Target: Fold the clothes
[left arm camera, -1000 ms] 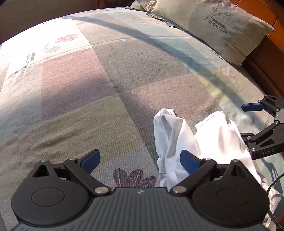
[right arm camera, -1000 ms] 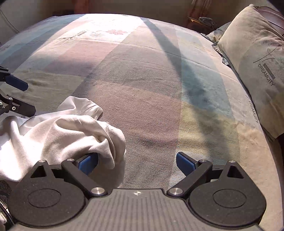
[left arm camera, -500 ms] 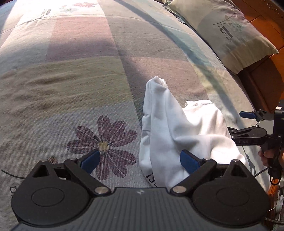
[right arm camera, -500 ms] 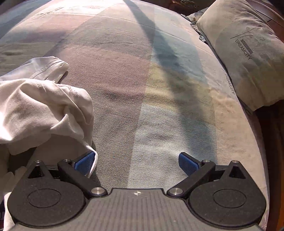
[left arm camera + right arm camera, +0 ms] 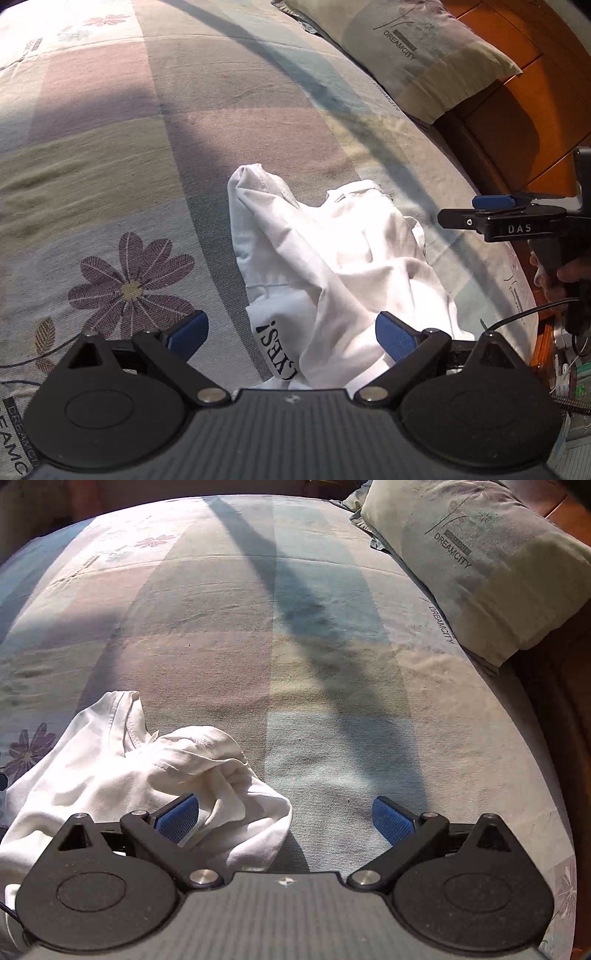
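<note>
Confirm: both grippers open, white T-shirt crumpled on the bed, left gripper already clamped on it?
Not clamped. The left wrist view shows the left gripper wide open, fingers apart with the white T-shirt lying loose between them. The right gripper is open too, on the bed.

Hard sunlight floods the bedspread (image 5: pixel 332 701), dark shadow bands slant from upper centre, fisheye bending the frame edges.
</note>
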Demonstrator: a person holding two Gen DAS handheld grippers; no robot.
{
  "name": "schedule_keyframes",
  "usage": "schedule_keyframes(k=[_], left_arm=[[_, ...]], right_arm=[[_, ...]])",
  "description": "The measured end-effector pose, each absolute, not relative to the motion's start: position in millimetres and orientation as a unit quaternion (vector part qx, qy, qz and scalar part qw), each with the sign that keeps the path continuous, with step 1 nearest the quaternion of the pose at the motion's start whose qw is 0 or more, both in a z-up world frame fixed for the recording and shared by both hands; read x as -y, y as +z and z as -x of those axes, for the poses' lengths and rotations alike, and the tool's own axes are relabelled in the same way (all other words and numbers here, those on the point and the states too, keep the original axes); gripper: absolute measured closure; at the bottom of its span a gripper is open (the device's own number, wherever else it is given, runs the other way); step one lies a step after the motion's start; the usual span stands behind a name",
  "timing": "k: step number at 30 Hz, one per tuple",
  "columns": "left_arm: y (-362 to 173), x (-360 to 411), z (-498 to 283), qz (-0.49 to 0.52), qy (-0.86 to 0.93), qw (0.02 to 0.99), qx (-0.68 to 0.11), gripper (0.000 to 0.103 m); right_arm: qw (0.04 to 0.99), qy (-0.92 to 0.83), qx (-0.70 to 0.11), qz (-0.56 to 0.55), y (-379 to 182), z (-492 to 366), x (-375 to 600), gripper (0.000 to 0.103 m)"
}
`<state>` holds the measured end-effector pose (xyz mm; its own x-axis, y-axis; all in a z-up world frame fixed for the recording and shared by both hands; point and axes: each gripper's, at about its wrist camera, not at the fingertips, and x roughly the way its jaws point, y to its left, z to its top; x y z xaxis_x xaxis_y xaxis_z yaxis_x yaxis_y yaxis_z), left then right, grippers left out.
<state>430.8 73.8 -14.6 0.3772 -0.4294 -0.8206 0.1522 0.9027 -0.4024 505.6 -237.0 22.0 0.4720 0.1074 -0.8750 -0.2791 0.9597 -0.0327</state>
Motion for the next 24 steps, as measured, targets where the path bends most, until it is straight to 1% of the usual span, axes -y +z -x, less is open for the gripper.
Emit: schedule_keyframes(k=[2,5,8,10,14,15,19,24], left_arm=[[-14.7,-91.6,-421.9,0.125,-0.147,0.825,-0.531,0.006],[-19.1,-115.1,-410.6,0.121,-0.103,0.828,-0.538,0.006],[-26.2,-127.8,-399.8,0.146,-0.078,0.821,-0.546,0.006],[-28.8,-128.2,-394.7,0.157,-0.077,0.818,-0.548,0.006],[-29.6,-115.6,-390.7,0.153,-0.093,0.823,-0.54,0.006],[-29.7,-111.2,-390.7,0.15,-0.098,0.825,-0.536,0.006],[-30.7,-88.7,-397.0,0.137,-0.123,0.829,-0.527,0.006],[-30.0,-53.9,-407.1,0.126,-0.171,0.827,-0.52,0.006]], right_arm=[[0.847,0.157,-0.503,0.06,34.4,-495.3,217.7,0.0],[0.832,0.228,-0.502,0.061,42.4,-476.3,173.8,0.0],[0.807,0.29,-0.504,0.101,33.5,-453.2,118.6,0.0],[0.798,0.291,-0.506,0.15,20.7,-439.4,97.6,0.0],[0.79,0.244,-0.501,0.256,-1.6,-421.2,101.7,0.0],[0.787,0.232,-0.505,0.268,-5.9,-419.9,108.5,0.0],[0.78,0.173,-0.545,0.253,-16.6,-428.0,164.1,0.0],[0.784,0.146,-0.562,0.22,-21.8,-426.7,196.4,0.0]])
